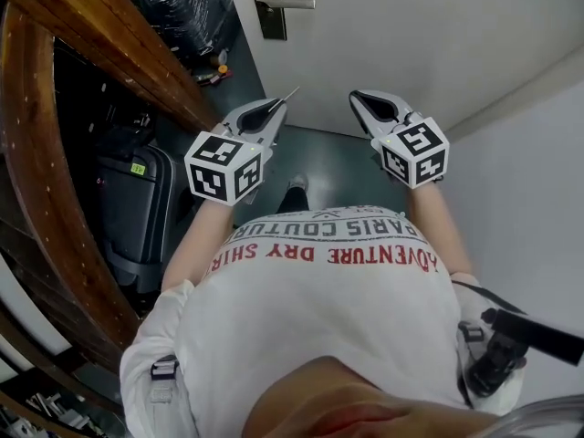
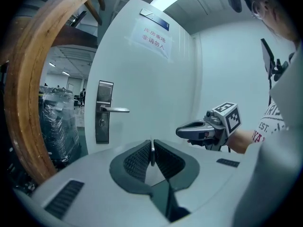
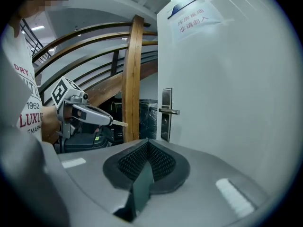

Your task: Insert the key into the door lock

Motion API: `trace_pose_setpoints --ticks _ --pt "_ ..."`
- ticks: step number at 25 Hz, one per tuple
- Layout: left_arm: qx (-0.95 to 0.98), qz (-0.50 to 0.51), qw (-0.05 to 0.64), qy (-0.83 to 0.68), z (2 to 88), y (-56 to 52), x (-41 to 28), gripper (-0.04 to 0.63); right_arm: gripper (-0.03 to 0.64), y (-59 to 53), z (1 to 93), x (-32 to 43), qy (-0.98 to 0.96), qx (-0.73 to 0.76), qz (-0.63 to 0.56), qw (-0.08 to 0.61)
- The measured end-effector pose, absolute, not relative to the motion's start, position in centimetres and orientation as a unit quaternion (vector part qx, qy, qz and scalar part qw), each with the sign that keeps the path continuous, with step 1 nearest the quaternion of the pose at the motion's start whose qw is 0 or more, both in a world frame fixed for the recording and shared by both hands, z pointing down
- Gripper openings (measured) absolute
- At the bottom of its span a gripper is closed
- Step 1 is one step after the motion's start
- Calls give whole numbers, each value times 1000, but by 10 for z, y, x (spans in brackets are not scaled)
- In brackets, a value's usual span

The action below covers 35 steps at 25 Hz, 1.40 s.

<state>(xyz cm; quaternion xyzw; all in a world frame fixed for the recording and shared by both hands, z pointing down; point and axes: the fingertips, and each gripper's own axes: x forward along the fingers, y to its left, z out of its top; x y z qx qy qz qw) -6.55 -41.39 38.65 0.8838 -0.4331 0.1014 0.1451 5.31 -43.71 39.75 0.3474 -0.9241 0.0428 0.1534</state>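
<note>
A white door (image 1: 411,26) stands ahead with a metal lock plate (image 1: 271,7) and a lever handle (image 1: 294,4) at its left edge. In the left gripper view the lock plate (image 2: 104,112) has a keyhole (image 2: 101,122) below the lever. My left gripper (image 1: 281,103) is shut on a thin metal key (image 2: 152,151) that stands edge-on between the pads and points at the door, still well short of the lock. My right gripper (image 1: 356,97) is shut with nothing in it, level with the left one and apart from it. The right gripper view shows the key (image 3: 121,124) sticking out of the left gripper.
A curved wooden railing (image 1: 55,199) runs along the left, with a black suitcase (image 1: 137,208) and a plastic-wrapped bundle (image 1: 182,7) behind it. A white wall (image 1: 529,199) closes the right side. A paper notice (image 2: 151,38) hangs high on the door.
</note>
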Motion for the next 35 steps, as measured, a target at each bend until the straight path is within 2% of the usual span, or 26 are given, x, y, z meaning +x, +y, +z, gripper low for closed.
trace_pose_setpoints --ticks 6,10,13,18,23,35 --pt "879 108 168 -433 402 -461 -83 23 3 -489 412 30 -928 333 50 160" --pt "875 110 178 -437 407 -478 -95 23 6 -533 389 17 -928 335 -11 160" --pt "871 111 182 -443 412 -493 -106 23 41 -572 372 1 -929 330 -64 153" --pt "863 103 191 -456 419 -514 -121 23 149 -625 365 -24 -932 312 -101 155" --pt "859 98 203 -459 430 -523 -129 23 167 -659 378 -35 -931 316 -93 155" --pt "854 71 238 -457 444 -533 -129 23 160 -671 391 -38 -931 318 -78 162"
